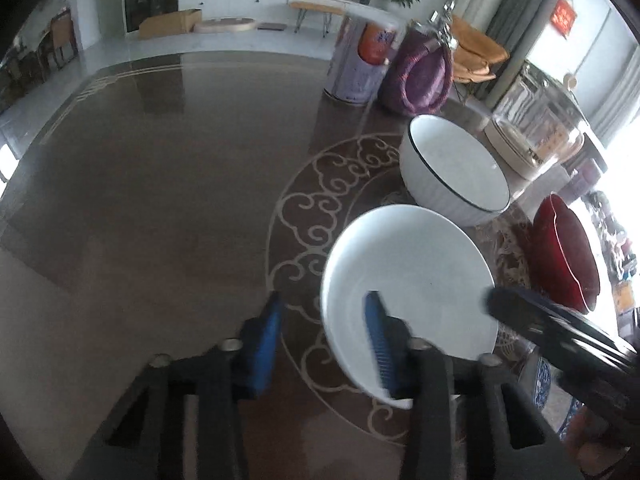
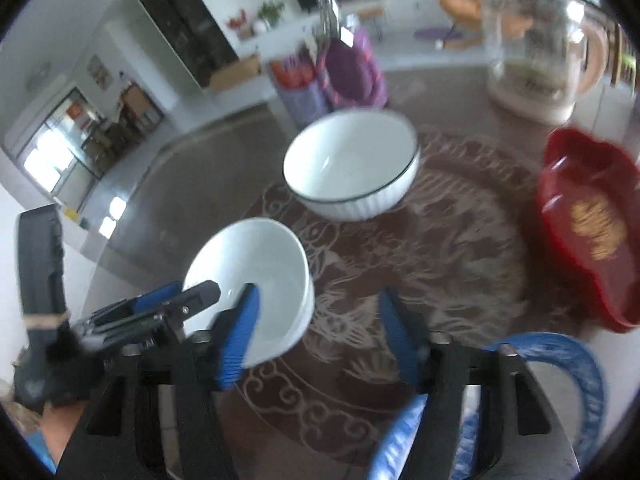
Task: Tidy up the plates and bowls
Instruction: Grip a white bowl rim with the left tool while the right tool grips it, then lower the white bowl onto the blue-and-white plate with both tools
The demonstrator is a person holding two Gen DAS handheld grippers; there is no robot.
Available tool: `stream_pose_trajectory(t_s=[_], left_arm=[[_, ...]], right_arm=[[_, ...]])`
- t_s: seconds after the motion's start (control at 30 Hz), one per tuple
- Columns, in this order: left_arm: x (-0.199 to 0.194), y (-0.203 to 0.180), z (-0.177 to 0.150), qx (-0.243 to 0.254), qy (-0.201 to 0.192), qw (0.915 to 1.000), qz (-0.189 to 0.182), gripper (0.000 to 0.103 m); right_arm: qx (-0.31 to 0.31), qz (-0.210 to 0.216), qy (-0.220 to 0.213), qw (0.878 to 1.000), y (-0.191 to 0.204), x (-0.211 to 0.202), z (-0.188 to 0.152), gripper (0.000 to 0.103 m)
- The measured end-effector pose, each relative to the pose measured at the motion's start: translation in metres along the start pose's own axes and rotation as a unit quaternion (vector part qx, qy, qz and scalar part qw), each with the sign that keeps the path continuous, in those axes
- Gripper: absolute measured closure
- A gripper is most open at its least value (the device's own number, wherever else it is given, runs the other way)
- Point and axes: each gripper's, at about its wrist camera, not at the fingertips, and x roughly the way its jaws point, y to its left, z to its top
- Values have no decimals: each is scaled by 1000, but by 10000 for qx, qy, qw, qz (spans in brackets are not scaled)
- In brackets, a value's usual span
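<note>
Left wrist view: the left tongs (image 1: 324,344) stand with their blue ribbed pads apart, one pad (image 1: 378,340) inside a plain white glazed ceramic bowl (image 1: 412,276) and the other outside its rim, so the bowl's near wall lies between them; whether the pads press on that wall cannot be told from either view. The plain white bowl is round, smooth and empty, with no line on its rim, and it tilts with its opening toward the camera, over the pale scrollwork ring on the glossy brown table (image 1: 160,160). Just beyond it stands a larger white ribbed bowl with a thin dark rim line (image 1: 452,164), upright and empty on the table. To the right of both sits a dark red lobed dish (image 1: 564,256). In the right wrist view the right tongs (image 2: 318,338) are apart with only the patterned table between their pads; their left pad shows in front of the plain white bowl's side. A blue-and-white patterned plate (image 2: 576,364) lies under the right finger of these tongs. Farther back on the table are a purple woven bag (image 1: 420,76), a printed cylindrical tin (image 1: 360,64) and a clear glass kettle on a cream base (image 2: 536,40).
</note>
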Motion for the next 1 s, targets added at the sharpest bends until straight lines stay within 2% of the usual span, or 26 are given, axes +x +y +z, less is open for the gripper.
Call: stream_pose_trajectory(t_s=[0.07,0.13,0.3,0.53,0.7,0.83,1.0], left_arm=[[2,-3,-1,22,9,9999,-134,81],[4,-5,-2,94,12,9998,-146,85],[-7,-6,-9,118,-29,9997,-227,86],[-51,-42,-25,469,-128,9976,-486,86],[-79,-85,-40,775,-164,9932,-853,86],[-77,-120,-54,1000,-68,9891,-1074,86],[-46,-154,-74,1121,279,9864,-1173,86]], right_arm=[[7,-37,180,9998,6,15,0,70],[63,119,216,9997,8,23,-3,88],[189,160,150,9996,7,15,-8,91],[527,295,-136,9981,-9,-49,-23,92],[720,296,-330,9964,-29,-98,-37,92],[906,119,-370,9951,-56,-128,-50,92],[1167,-237,-313,9924,-93,-135,-73,92]])
